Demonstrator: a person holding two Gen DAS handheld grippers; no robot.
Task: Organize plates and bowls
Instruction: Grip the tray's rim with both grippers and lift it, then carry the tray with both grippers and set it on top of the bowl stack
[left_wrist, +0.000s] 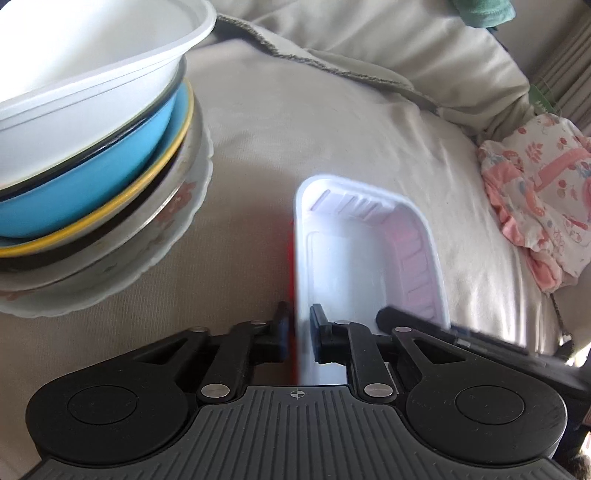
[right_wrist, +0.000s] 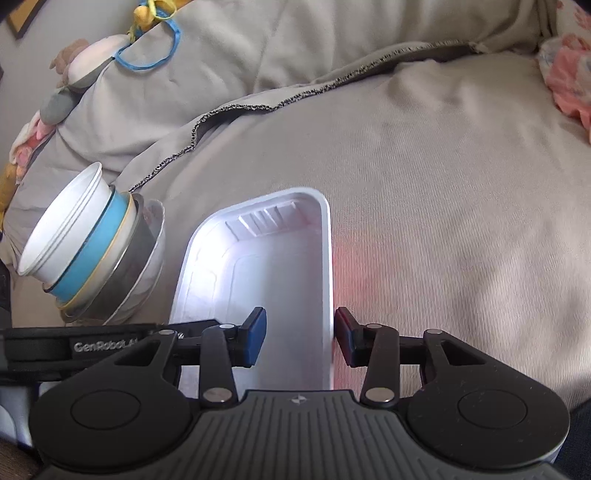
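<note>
A white rectangular foam tray (left_wrist: 369, 251) lies on the beige bed cover and also shows in the right wrist view (right_wrist: 266, 266). My left gripper (left_wrist: 299, 332) is shut on the tray's left rim. My right gripper (right_wrist: 300, 338) is open, its jaws on either side of the tray's right rim with a gap at the inner pad. A stack of dishes sits to the left: a white bowl (left_wrist: 92, 74) on a blue bowl (left_wrist: 110, 177), on a steel bowl, on a floral plate (left_wrist: 177, 229). The stack also shows in the right wrist view (right_wrist: 85, 247).
The beige cover (right_wrist: 443, 184) has a raised folded edge (right_wrist: 295, 96) behind the tray. A pink floral cloth (left_wrist: 543, 206) lies to the right. Pillows and a toy (right_wrist: 85, 62) sit at the back left.
</note>
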